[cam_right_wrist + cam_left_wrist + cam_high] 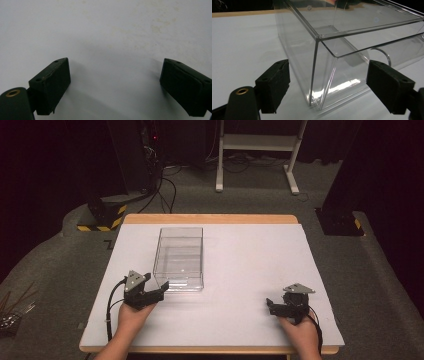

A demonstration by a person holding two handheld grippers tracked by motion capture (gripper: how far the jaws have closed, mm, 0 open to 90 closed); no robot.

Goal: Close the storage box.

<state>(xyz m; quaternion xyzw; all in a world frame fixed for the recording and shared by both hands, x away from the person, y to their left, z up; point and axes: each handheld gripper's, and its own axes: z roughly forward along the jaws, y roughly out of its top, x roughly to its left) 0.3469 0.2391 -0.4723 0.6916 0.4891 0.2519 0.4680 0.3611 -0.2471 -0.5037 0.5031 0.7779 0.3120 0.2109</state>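
Hovering at the near left corner of the clear rectangular plastic box [179,257], the left gripper [159,295] has its jaws spread wide, nothing pinched. In the left gripper view the box's corner edge [315,72] stands upright between the two black pads [274,83], apart from both; neither pad presses on the walls. Released state.

Box location: left-centre of the white table surface [250,270], long side running away from the person, open top, empty as far as the pictures show. It sits flat on the surface. A curved cut-out in the near wall shows in the left gripper view.

Right gripper [272,307]: rests low over the white surface near the right front of the table, well apart from the box. The right gripper view shows both of its black pads [51,85] wide apart with bare white surface between them. Also released, holding nothing.

Each gripper has a grey three-cornered plate on top and a black cable trailing back along the person's hand. Wooden table edge [210,218] is visible beyond the white surface.
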